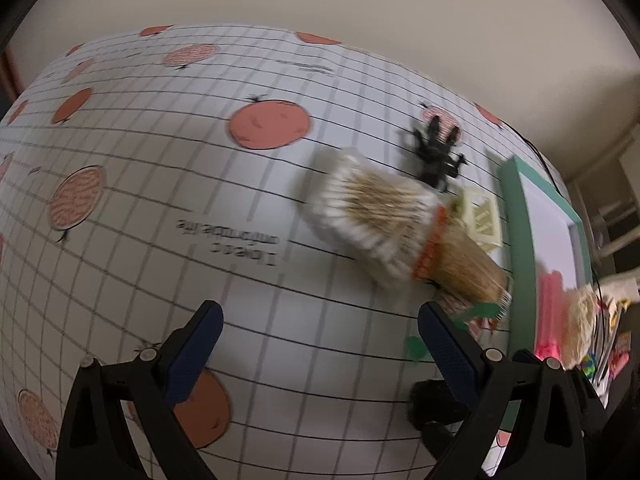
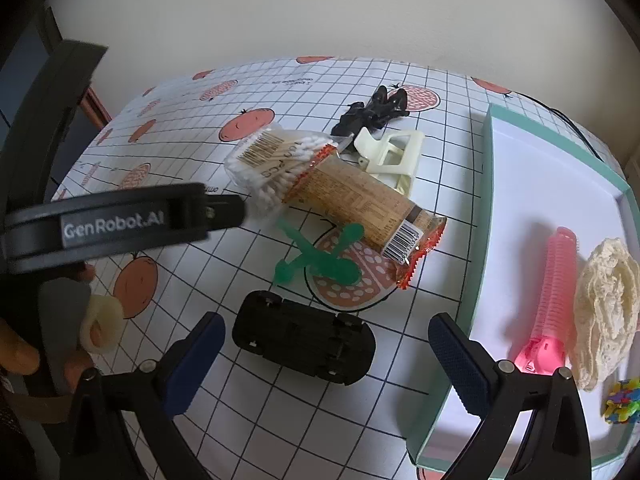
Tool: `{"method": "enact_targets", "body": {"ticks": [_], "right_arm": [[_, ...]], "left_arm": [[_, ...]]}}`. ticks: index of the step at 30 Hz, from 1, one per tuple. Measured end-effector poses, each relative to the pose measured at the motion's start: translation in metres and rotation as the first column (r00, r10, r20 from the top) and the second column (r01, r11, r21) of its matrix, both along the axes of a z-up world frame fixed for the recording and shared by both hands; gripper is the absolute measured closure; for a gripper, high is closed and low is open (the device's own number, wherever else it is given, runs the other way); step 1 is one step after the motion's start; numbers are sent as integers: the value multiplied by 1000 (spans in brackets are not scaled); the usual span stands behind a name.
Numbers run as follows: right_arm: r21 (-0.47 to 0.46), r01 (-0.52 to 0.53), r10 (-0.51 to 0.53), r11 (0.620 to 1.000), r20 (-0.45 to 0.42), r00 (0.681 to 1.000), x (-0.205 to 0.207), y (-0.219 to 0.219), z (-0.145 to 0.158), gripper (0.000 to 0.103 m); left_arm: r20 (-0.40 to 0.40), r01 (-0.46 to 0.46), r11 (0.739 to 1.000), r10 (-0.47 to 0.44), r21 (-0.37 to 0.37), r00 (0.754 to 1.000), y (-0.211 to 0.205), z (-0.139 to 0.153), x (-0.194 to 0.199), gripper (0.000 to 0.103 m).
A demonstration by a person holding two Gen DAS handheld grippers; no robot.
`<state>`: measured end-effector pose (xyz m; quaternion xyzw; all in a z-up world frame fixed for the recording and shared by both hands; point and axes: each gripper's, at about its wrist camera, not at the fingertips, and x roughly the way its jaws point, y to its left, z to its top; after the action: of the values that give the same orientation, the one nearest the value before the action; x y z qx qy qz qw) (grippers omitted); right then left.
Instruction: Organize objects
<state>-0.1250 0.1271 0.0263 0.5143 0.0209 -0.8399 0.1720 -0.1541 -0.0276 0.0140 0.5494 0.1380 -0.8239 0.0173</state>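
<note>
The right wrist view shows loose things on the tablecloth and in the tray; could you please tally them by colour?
Black: 2, toy car, hair claw
Cream: 2, hair claw, lace scrunchie
Green: 1, splat toy
Pink: 1, hair roller
White: 1, cotton swabs
Brown: 1, snack pack
Multicoloured: 1, small toy
Total: 9

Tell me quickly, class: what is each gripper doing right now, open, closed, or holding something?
Left gripper: open, holding nothing, above the tablecloth.
Right gripper: open, holding nothing, above the black toy car.

On the counter [image 2: 168, 152], the snack packet [image 2: 360, 204] lies between the cotton swabs [image 2: 272, 164] and the tray [image 2: 476, 264]; the toy car [image 2: 304, 338] sits nearer.
</note>
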Motion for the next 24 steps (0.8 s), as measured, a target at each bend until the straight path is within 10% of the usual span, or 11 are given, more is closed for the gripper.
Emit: {"method": "enact_targets", "body": {"ticks": [24], "right_arm": [[-52, -9, 11, 999, 32, 999, -3, -2, -7, 22]], "left_arm": [[-45, 212, 971, -209, 108, 977, 28, -7, -5, 45]]}}
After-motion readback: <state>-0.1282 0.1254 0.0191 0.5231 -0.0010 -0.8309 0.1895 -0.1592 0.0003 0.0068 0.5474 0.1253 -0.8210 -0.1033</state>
